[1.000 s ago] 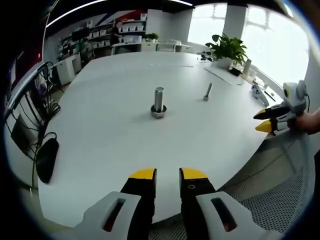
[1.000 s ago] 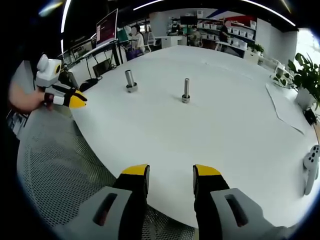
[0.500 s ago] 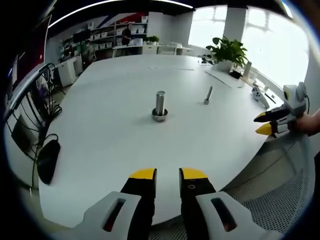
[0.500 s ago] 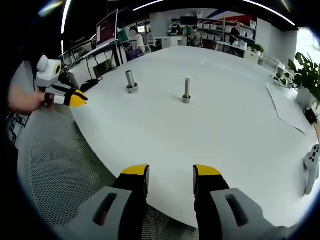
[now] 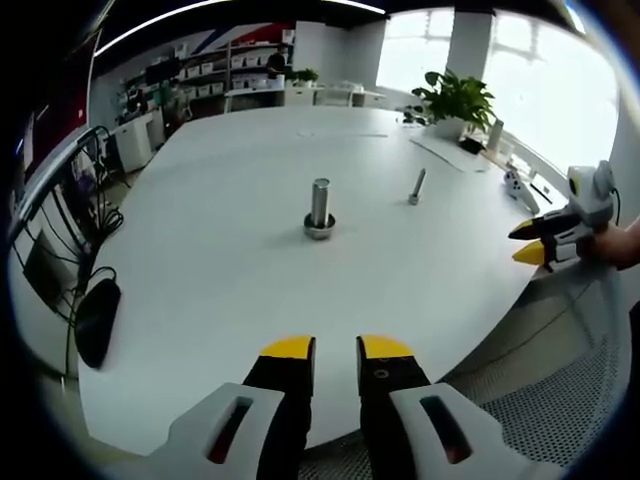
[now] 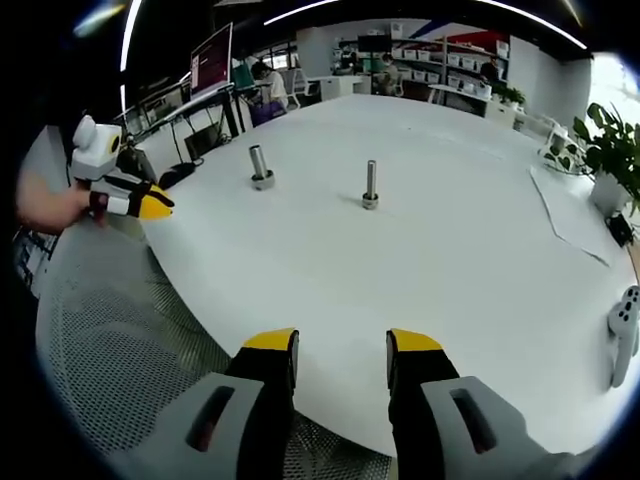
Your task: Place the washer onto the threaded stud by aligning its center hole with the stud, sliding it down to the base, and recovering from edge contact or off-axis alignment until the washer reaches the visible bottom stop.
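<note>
The stud (image 6: 370, 186) stands upright on the white desk (image 6: 420, 270), well in from every edge, with a wider base at its foot. In the left gripper view it shows as a thin pin (image 5: 416, 186) beyond and to the right of a thicker metal cylinder (image 5: 319, 207) that sits in a ring-like base. Whether that ring is the washer cannot be told. In the right gripper view the cylinder (image 6: 259, 166) stands left of the stud, nearer the desk's curved near edge, the two well apart.

Bare desk surrounds both on all sides. Far along the right edge lie a paper sheet (image 6: 565, 215), a potted plant (image 6: 610, 150) and a white controller (image 6: 625, 330).

The left gripper (image 5: 335, 349) hangs over the near edge, its yellow-tipped jaws a narrow gap apart and holding nothing. The right gripper (image 6: 341, 343) hangs off the near edge above mesh flooring (image 6: 120, 340), its jaws wider apart and empty. Each gripper appears at the side of the other's view, just off the desk's edge.
</note>
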The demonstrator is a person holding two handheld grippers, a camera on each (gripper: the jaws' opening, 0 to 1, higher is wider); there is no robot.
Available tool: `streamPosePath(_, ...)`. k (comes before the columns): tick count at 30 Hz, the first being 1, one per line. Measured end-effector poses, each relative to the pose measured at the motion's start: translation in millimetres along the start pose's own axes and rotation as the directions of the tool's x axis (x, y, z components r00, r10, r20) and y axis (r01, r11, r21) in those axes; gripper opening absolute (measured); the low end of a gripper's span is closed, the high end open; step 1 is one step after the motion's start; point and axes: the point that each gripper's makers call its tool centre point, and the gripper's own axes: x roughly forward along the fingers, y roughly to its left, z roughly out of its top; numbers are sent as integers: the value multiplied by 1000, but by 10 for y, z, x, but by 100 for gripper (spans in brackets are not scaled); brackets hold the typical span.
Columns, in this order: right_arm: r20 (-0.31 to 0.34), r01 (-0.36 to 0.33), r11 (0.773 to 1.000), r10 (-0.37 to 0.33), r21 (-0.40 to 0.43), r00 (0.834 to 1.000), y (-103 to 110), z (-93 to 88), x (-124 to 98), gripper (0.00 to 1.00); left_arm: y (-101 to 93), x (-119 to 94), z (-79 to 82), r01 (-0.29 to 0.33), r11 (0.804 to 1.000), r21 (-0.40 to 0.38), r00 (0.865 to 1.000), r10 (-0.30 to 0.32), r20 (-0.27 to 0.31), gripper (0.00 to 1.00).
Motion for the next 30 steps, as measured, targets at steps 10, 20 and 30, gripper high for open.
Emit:
streamPosePath(10,-7,-3,1000,3,-2,1000,0,-11,8,38,-15,1,-6,9,1000,1,1000,-9,-3,14)
streamPosePath(20,-11,1,1000,-1,-5,1000,-2,-23,3,38,-23,-2,31,15,1000,3,1000,-15,21,15)
streamPosePath(30,-3,4,1000,-4,2,1000,-7,-10,-1,38,-20,-3,23,14,1000,-1,1000,-14,18,16)
